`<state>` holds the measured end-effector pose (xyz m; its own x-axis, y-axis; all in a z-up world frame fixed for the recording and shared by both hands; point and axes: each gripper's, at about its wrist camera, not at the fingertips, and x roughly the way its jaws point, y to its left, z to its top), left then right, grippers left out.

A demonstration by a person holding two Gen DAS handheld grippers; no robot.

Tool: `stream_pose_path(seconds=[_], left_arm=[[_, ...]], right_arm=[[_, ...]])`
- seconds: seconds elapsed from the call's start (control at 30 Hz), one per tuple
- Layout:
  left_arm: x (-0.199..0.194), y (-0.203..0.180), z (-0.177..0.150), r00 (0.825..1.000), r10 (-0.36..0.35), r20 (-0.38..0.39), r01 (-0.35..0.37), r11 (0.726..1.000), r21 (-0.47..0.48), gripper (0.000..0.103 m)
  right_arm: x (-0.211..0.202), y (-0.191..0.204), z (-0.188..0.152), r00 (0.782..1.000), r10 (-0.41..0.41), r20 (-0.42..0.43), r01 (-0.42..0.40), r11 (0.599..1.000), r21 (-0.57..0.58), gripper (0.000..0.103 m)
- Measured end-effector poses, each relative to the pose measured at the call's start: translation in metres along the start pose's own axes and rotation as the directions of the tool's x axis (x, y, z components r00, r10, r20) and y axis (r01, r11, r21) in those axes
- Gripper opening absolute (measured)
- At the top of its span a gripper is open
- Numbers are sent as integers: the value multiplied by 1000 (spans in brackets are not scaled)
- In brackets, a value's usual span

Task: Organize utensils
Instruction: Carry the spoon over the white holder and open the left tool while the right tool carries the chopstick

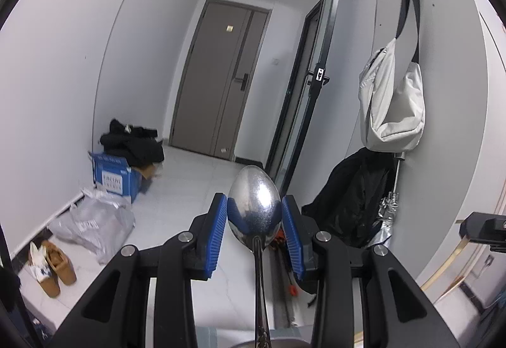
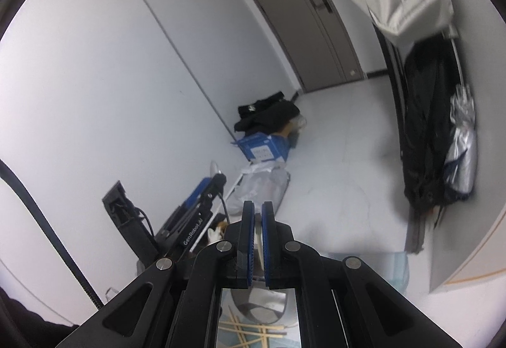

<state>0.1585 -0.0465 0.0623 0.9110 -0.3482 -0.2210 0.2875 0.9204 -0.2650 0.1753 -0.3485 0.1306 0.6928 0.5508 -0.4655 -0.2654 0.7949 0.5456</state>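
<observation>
upright between the left gripper [image 1: 254,215] fingers [image 1: 218,229], a spoon [image 1: 254,212]

The pale grey tiled floor [image 1: 196,189] carried the clutter along the left wall. A blue cardboard box with white lettering [image 1: 115,175] stood on it, with a heap of black clothing [image 1: 132,142] piled against and over its far side. Just nearer lay a crumpled translucent plastic bag [image 1: 95,224], and nearer again a pair of tan suede shoes [image 1: 53,265]. By the right wall, a black garment [image 1: 351,199] reached down to the floor.
</observation>
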Motion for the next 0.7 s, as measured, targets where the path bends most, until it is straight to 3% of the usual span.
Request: stream_pose_path(seconds=[0.5, 0.7], left_arm=[[-6, -25, -32, 991, 60, 119, -81, 981, 175, 31], [-9, -29, -41, 991, 51, 126, -77, 974, 212, 31]], right_arm=[[27, -1, -11, 998, -23, -63, 21, 1000, -22, 4], [32, 2, -12, 997, -39, -74, 36, 998, -43, 4]])
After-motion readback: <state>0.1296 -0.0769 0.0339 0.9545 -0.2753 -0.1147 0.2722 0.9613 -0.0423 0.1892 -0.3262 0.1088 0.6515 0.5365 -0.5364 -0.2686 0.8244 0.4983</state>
